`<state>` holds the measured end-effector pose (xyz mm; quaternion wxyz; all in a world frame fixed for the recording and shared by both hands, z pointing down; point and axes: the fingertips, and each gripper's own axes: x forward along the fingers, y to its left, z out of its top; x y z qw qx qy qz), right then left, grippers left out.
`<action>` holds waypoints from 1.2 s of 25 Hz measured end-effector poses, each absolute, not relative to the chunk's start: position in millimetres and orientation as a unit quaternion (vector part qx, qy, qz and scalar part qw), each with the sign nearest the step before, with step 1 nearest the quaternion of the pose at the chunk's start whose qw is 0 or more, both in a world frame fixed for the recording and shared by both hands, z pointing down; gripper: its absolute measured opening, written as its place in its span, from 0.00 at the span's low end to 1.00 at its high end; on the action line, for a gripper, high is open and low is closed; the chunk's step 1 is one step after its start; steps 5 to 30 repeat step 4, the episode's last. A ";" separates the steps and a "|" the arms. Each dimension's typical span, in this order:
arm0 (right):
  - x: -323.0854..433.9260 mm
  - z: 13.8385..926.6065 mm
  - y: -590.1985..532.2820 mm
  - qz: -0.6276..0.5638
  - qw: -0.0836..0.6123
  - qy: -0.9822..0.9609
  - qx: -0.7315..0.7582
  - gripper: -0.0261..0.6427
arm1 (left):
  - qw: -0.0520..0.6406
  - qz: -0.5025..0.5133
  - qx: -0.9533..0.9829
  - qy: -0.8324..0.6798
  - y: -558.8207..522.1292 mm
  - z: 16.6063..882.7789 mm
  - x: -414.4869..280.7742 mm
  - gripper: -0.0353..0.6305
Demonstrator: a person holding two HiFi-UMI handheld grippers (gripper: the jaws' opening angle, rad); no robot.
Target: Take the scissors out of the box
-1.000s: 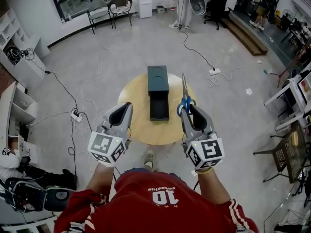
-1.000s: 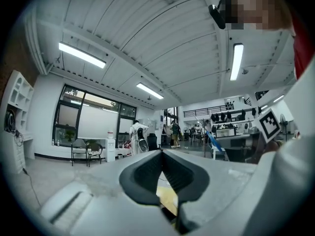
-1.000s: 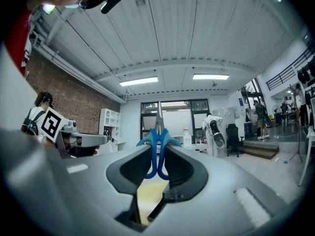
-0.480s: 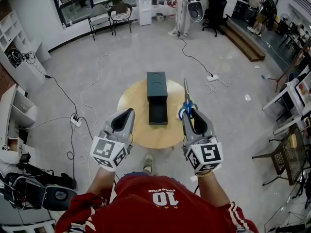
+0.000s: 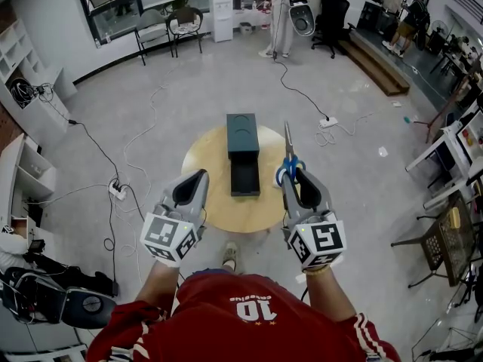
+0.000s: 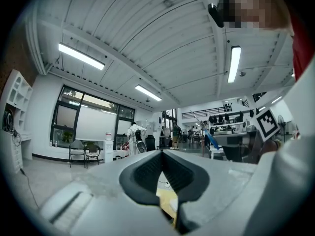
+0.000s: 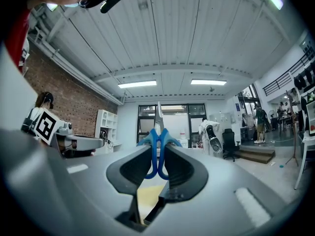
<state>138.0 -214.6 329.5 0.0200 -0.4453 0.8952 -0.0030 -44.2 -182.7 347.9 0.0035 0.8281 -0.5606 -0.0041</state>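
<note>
The blue-handled scissors (image 5: 287, 161) are held in the air by my right gripper (image 5: 290, 173), which is shut on the handles; the metal blades point away from me over the table's right side. Looking along the jaws in the right gripper view, the blue handles (image 7: 157, 149) are pinched between the pads and the blades (image 7: 158, 116) stick up beyond them. The dark green box (image 5: 244, 153) lies on the round wooden table (image 5: 207, 202), its drawer pulled out toward me and looking dark inside. My left gripper (image 5: 198, 178) is shut on nothing, held left of the box; its pads (image 6: 148, 169) meet.
Cables and a power strip (image 5: 118, 191) trail over the grey floor left of the table. White shelving (image 5: 30, 164) stands at the left, chairs (image 5: 185, 17) at the back, a folding chair (image 5: 445, 236) at the right. People stand in the distance.
The view has shifted slightly, so table and box sit a little higher in the picture. Both grippers keep their places, and the scissors stay gripped.
</note>
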 end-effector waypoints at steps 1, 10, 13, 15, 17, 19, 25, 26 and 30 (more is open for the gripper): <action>137.1 328.8 -214.8 -0.003 0.020 0.895 -0.445 0.16 | 0.004 -0.005 0.828 -0.561 -183.2 347.1 -45.1 0.06; 135.1 326.3 -215.6 -0.004 0.021 0.895 -0.445 0.16 | 0.003 -0.006 0.828 -0.560 -185.1 343.5 -46.9 0.06; 135.1 326.3 -215.6 -0.004 0.021 0.895 -0.445 0.16 | 0.003 -0.006 0.828 -0.560 -185.1 343.5 -46.9 0.06; 135.1 326.3 -215.6 -0.004 0.021 0.895 -0.445 0.16 | 0.003 -0.006 0.828 -0.560 -185.1 343.5 -46.9 0.06; 135.1 326.3 -215.6 -0.004 0.021 0.895 -0.445 0.16 | 0.003 -0.006 0.828 -0.560 -185.1 343.5 -46.9 0.06; 135.1 326.3 -215.6 -0.004 0.021 0.895 -0.445 0.16 | 0.003 -0.006 0.828 -0.560 -185.1 343.5 -46.9 0.06; 135.1 326.3 -215.6 -0.004 0.021 0.895 -0.445 0.16 | 0.003 -0.006 0.828 -0.560 -185.1 343.5 -46.9 0.06; 135.1 326.3 -215.6 -0.004 0.021 0.895 -0.445 0.16 | 0.003 -0.006 0.828 -0.560 -185.1 343.5 -46.9 0.06; 135.1 326.3 -215.6 -0.004 0.021 0.895 -0.445 0.16 | 0.003 -0.006 0.828 -0.560 -185.1 343.5 -46.9 0.06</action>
